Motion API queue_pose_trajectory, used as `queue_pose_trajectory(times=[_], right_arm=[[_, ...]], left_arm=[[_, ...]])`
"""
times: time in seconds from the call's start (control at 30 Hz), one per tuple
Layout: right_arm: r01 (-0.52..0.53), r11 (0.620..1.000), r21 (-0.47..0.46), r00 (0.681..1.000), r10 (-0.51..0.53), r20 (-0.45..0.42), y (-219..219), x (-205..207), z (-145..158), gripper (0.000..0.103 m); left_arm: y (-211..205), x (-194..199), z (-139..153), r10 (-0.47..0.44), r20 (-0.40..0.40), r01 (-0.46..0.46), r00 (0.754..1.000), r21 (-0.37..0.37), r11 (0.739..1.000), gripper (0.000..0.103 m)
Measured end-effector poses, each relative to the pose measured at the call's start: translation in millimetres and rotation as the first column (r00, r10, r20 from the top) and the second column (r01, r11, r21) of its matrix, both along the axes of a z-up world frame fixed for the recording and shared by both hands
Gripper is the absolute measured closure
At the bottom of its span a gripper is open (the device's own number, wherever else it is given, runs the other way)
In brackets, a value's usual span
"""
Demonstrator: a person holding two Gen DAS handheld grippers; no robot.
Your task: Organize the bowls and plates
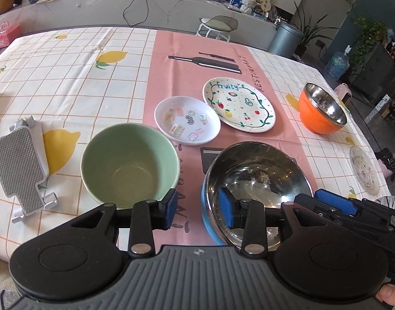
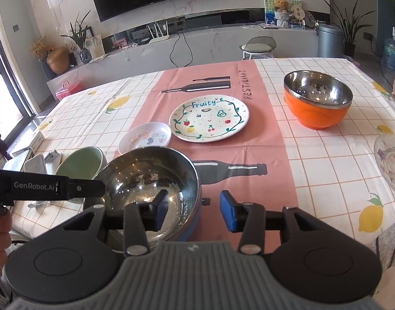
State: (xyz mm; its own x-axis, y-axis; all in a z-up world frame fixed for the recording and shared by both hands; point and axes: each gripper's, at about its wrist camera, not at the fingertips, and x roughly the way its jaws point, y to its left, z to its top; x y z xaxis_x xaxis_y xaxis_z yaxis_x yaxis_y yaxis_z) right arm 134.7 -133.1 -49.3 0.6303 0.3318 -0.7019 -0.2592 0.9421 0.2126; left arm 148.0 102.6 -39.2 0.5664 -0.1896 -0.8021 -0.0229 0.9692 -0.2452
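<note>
A steel bowl with a blue outside (image 1: 257,178) (image 2: 148,175) stands on the pink runner at the near edge. My left gripper (image 1: 198,210) is open, straddling its left rim, one finger inside. My right gripper (image 2: 193,210) is open, straddling its right rim; it also shows in the left wrist view (image 1: 334,202). A green bowl (image 1: 129,164) (image 2: 80,164) stands to the left. A small white dish (image 1: 187,120) (image 2: 145,137) and a "Fruity" plate (image 1: 238,104) (image 2: 209,117) lie behind. An orange steel-lined bowl (image 1: 321,111) (image 2: 317,99) stands at the right. A glass plate (image 1: 364,169) (image 2: 391,164) lies at the right edge.
A grey phone stand (image 1: 19,165) lies left of the green bowl. The table (image 1: 68,77) carries a lemon-print cloth with a pink runner. A stool (image 1: 218,25) and a bin (image 1: 285,37) stand beyond the far edge.
</note>
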Motion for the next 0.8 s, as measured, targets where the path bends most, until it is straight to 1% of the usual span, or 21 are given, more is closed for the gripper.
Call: queue_pose_trajectory(times=[0.03,0.07,0.1,0.13,0.17,0.33,0.43,0.5,0.57,0.6,0.67,0.73,0.8], right_arm=[[-0.006,1.0,0.002,1.0,0.006,-0.008,0.7,0.8,-1.8,0.062],[-0.014,1.0,0.0,1.0,0.014,-0.016,1.8,0.9,-3.2,0.068],[-0.025,1.0,-0.004,0.999,0.025,-0.024,3.0,1.0,-5.0,0.071],[-0.034,0.999,-0.007,0.999,0.033,-0.029,4.1,0.9,-6.7,0.077],[-0.04,0.999,-0.009,0.999,0.04,-0.032,5.1,0.8,-7.9,0.08],[-0.051,0.998,-0.028,0.999,0.05,-0.018,8.2,-0.5,-11.0,0.081],[-0.044,0.999,-0.007,0.999,0.044,-0.025,5.7,1.2,-12.7,0.081],[-0.038,0.999,0.014,0.999,0.038,-0.028,2.7,1.9,-12.4,0.079],[-0.026,0.999,0.033,0.999,0.027,-0.028,-2.1,2.6,-9.6,0.079],[-0.021,0.999,0.046,0.999,0.022,-0.023,-5.1,3.0,-6.7,0.078],[-0.007,0.998,0.066,1.0,0.007,-0.004,-11.3,2.8,2.0,0.065],[0.007,0.997,0.077,1.0,-0.009,0.023,-18.5,2.2,12.2,0.063],[0.023,0.996,0.085,0.999,-0.026,0.044,-28.2,3.7,23.7,0.063]], left_arm=[[2.2,0.0,-0.3,0.005,-0.004,-0.005,1.0,-0.008,1.0,0.062],[3.2,-0.3,-0.2,0.006,-0.004,-0.006,1.0,-0.012,1.0,0.062],[4.0,-1.2,0.2,0.007,-0.002,-0.007,1.0,-0.013,1.0,0.062],[4.4,-2.0,0.6,0.009,-0.001,-0.009,1.0,-0.012,1.0,0.063],[4.2,-2.6,1.3,0.012,0.003,-0.012,1.0,-0.008,1.0,0.063],[1.8,-3.4,3.8,0.011,0.022,-0.012,1.0,0.014,1.0,0.063],[1.8,-3.2,4.7,0.011,0.035,-0.012,0.999,0.014,1.0,0.063],[1.0,-5.9,8.0,0.006,0.073,-0.007,0.997,0.023,1.0,0.062],[0.8,-7.5,12.1,-0.009,0.096,0.008,0.995,0.007,1.0,0.062],[1.7,-8.4,13.8,-0.018,0.103,0.019,0.995,-0.013,1.0,0.061],[2.1,-10.0,17.1,-0.025,0.118,0.031,0.993,-0.049,0.998,0.06],[0.4,-11.1,20.1,-0.027,0.123,0.033,0.992,-0.047,0.998,0.058],[-2.9,-12.1,25.0,-0.035,0.131,0.038,0.991,-0.026,0.999,0.055]])
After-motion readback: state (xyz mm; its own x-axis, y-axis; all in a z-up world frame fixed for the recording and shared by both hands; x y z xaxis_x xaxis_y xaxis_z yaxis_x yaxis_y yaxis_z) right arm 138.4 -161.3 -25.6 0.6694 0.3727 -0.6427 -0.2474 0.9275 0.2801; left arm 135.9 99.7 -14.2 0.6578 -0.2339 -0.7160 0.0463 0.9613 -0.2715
